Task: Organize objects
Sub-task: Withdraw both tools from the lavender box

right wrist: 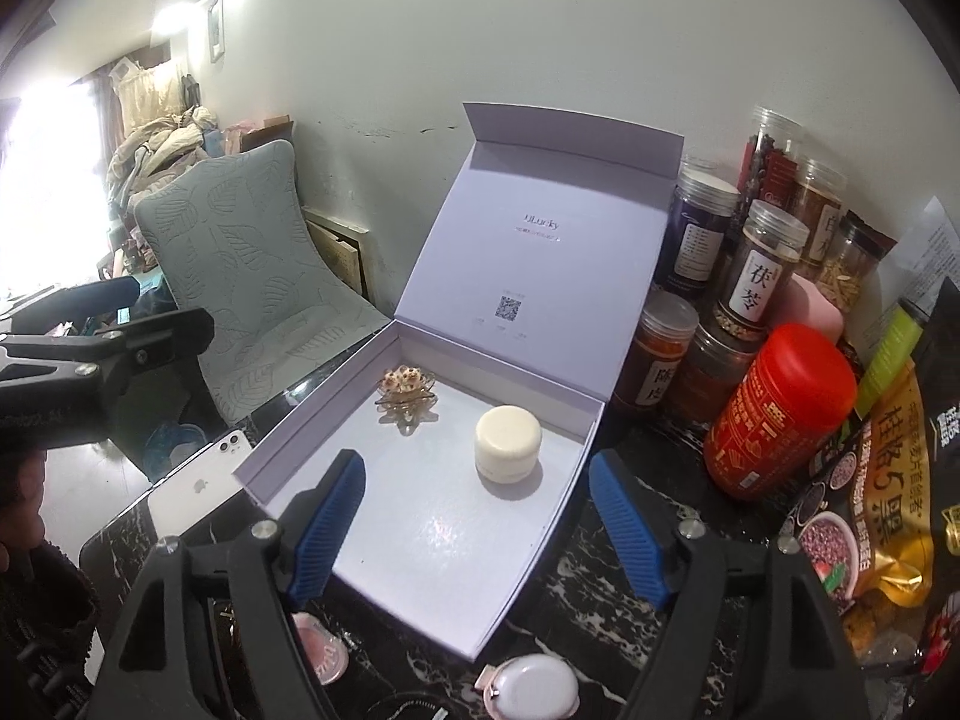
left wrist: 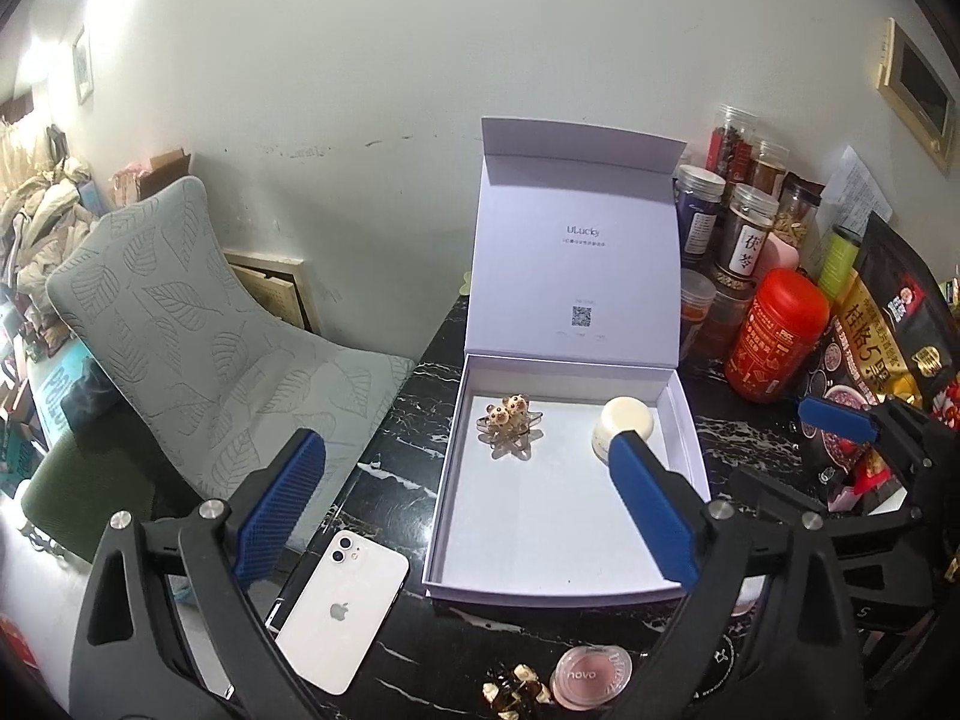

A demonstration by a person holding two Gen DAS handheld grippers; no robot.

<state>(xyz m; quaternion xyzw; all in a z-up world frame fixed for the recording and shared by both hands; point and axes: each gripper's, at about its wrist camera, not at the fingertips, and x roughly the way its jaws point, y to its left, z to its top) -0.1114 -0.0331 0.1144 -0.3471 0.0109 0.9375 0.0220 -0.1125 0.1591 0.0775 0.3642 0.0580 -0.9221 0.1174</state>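
A white gift box [left wrist: 445, 480] stands open on the black marble table, its lid upright. Inside lie a bear hair clip [left wrist: 507, 420] and a cream jar [left wrist: 615, 420]. My left gripper [left wrist: 468, 441] hovers open above the box's near left side, with nothing between its fingers. My right gripper [right wrist: 477, 462] is open over the box front, and the cream jar [right wrist: 507, 444] sits just beyond its pads, untouched. The bear hair clip [right wrist: 408, 393] rests at the back of the box [right wrist: 312, 420]. A white phone [left wrist: 342, 606], a pink blush compact [left wrist: 591, 675] and a brown hair clip [left wrist: 516, 687] lie in front of the box.
Several clear jars [right wrist: 756, 276], a red canister [right wrist: 780, 414] and snack bags [right wrist: 888, 498] crowd the table's right side. A grey leaf-patterned chair [left wrist: 198, 348] stands left of the table. A round white case [right wrist: 534, 687] lies at the front edge.
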